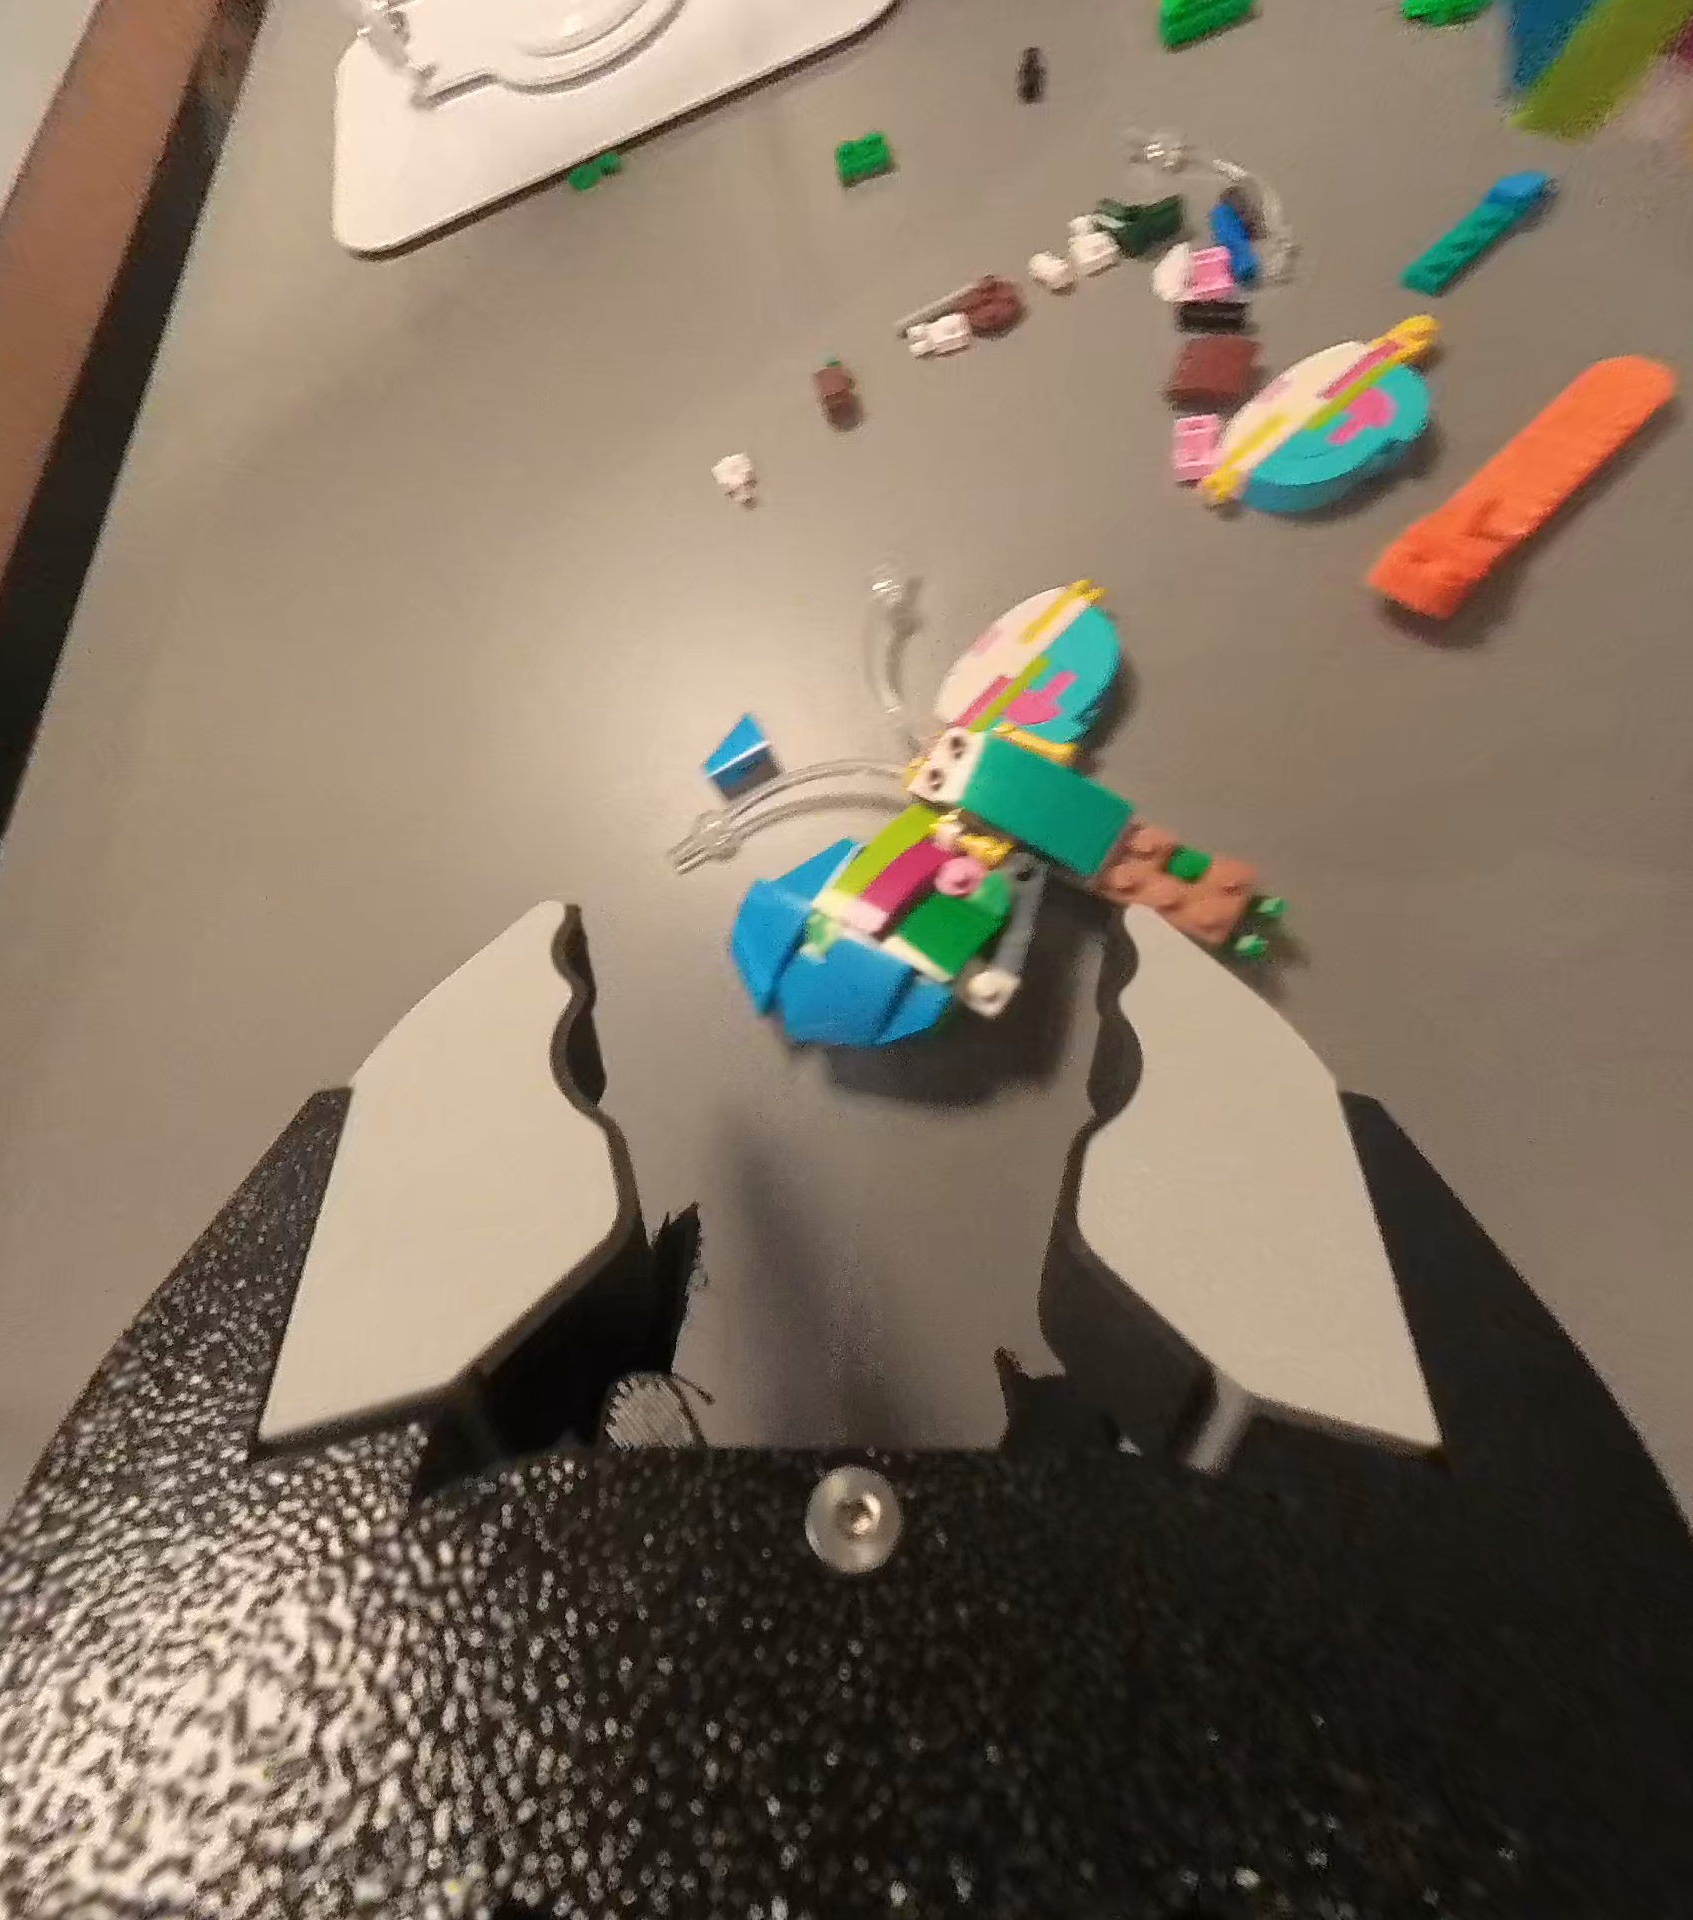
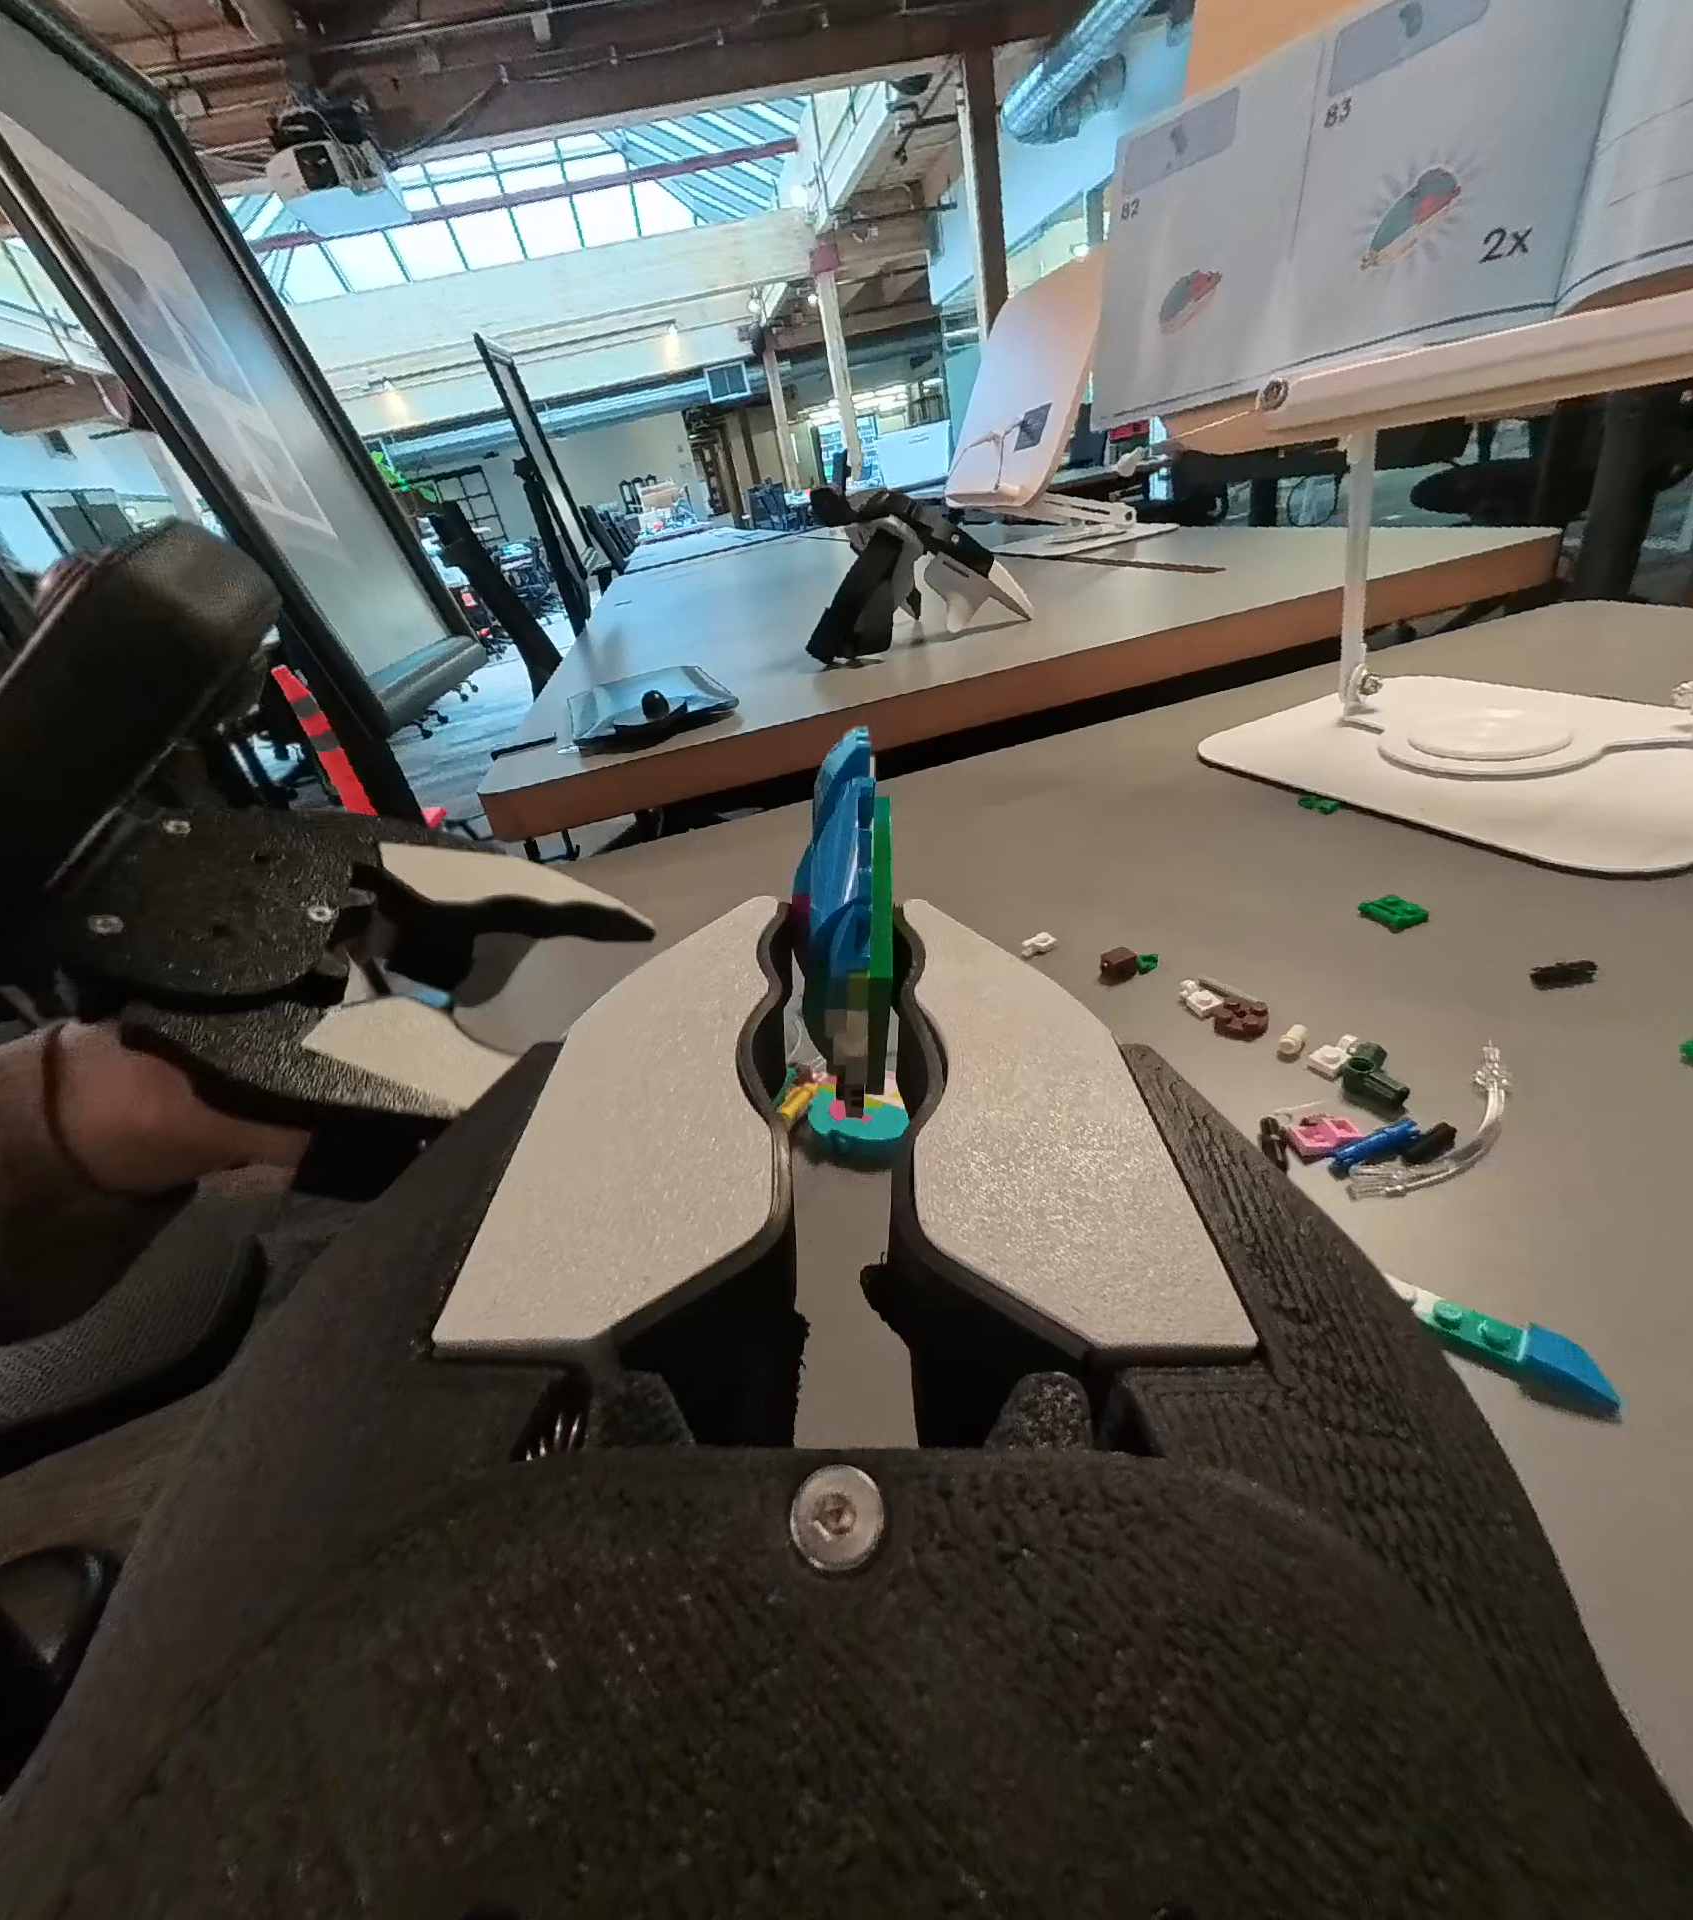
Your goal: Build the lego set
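My left gripper (image 1: 847,920) is open and empty, hovering just above a partly built lego model (image 1: 925,914) of blue, teal, green and pink pieces that lies on the grey table (image 1: 406,644). A clear curved piece (image 1: 769,816) sticks out of its left side. My right gripper (image 2: 842,914) is shut on an upright blue and green lego assembly (image 2: 847,831). A teal round piece (image 2: 847,1127) shows below through the gap between its fingers. The left gripper (image 2: 577,992) also shows at the left of the right wrist view, open.
Loose pieces lie beyond the model: a teal and white disc (image 1: 1325,426), an orange brick separator (image 1: 1528,483), a teal-blue bar (image 1: 1476,229), a small blue slope (image 1: 740,756). A white stand base (image 2: 1507,769) holds an open instruction booklet (image 2: 1444,208). The table edge (image 1: 42,468) runs along the left. The small blue slope (image 1: 740,756) lies some 6 cm from my left tips, 15 cm from my right tips.
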`<state>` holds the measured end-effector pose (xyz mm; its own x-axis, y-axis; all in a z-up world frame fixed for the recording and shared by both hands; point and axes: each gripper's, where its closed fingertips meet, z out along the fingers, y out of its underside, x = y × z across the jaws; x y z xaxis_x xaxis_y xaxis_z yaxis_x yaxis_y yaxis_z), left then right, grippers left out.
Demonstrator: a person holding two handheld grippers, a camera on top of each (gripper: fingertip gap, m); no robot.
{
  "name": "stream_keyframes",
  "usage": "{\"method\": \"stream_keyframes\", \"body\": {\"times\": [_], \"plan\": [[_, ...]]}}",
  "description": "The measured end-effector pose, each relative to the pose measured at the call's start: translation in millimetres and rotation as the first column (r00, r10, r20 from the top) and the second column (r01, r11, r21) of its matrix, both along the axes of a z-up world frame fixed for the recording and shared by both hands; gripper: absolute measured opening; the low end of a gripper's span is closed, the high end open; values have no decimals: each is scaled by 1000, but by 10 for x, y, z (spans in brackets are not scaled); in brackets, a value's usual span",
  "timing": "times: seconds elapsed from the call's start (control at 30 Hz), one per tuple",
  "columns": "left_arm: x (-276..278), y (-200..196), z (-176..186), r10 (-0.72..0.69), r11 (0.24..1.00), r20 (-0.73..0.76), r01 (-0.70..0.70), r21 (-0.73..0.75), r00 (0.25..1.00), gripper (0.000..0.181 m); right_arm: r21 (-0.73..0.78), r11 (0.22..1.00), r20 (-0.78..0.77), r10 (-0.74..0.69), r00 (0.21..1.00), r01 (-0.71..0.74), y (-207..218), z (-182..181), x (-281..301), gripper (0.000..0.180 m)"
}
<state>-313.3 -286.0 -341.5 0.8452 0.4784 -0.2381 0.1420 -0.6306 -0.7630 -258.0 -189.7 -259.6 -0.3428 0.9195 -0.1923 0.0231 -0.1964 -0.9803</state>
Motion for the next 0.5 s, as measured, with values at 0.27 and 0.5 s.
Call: {"method": "stream_keyframes", "body": {"times": [0.27, 0.5], "plan": [[144, -2, 84, 11, 1000, -136, -12, -5, 991, 92, 41, 999, -6, 8, 1000, -8, -92, -44, -13, 15], [157, 292, 66, 12, 999, -56, -9, 50, 998, 106, 82, 997, -19, 8, 1000, -6, -119, -47, -5, 15]]}}
